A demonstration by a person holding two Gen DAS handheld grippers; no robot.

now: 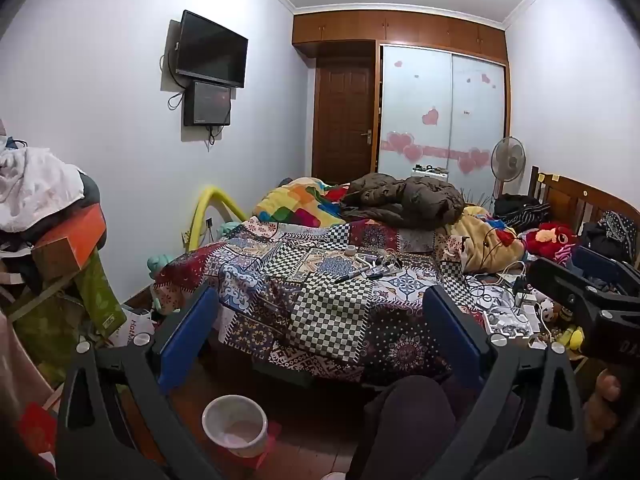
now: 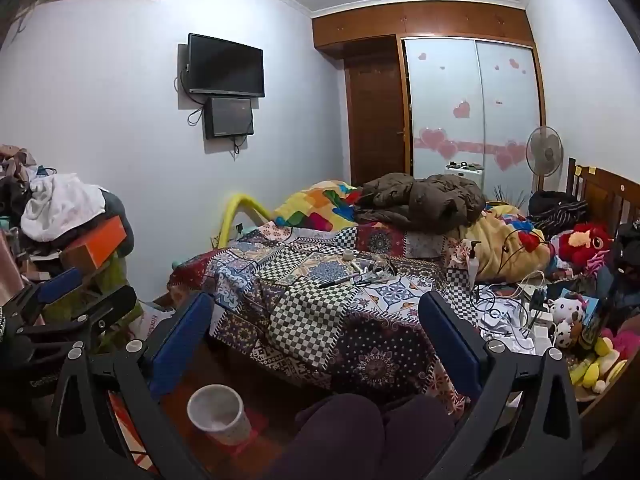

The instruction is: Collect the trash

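Both my grippers are held up in front of me with nothing in them. The left gripper point(image 1: 320, 320) has its blue-padded jaws spread as wide as they go, framing the middle of the frame, and the right gripper point(image 2: 316, 320) stands just as wide apart.

The small clutter I can see lies on the patchwork bedspread point(image 1: 332, 312), above and beyond the gap between my left jaws, well apart from the pads: a roll of tape point(image 1: 352, 250), a black marker point(image 1: 352, 275) and a tangle of cords and small bits point(image 1: 382, 266) just to its right. From the right wrist view the same marker point(image 2: 340, 281) sits above centre, again far past the fingertips.

The white bin point(image 1: 235, 424) stands on the floor at the lower centre-left of the frame, just right of my left jaw's base, near my dark-clad knee point(image 1: 412, 412).

For writing: a white bag point(image 1: 134, 330) at the lower left shows red letters starting "Hot", the rest hidden. Other labels are too small to read.
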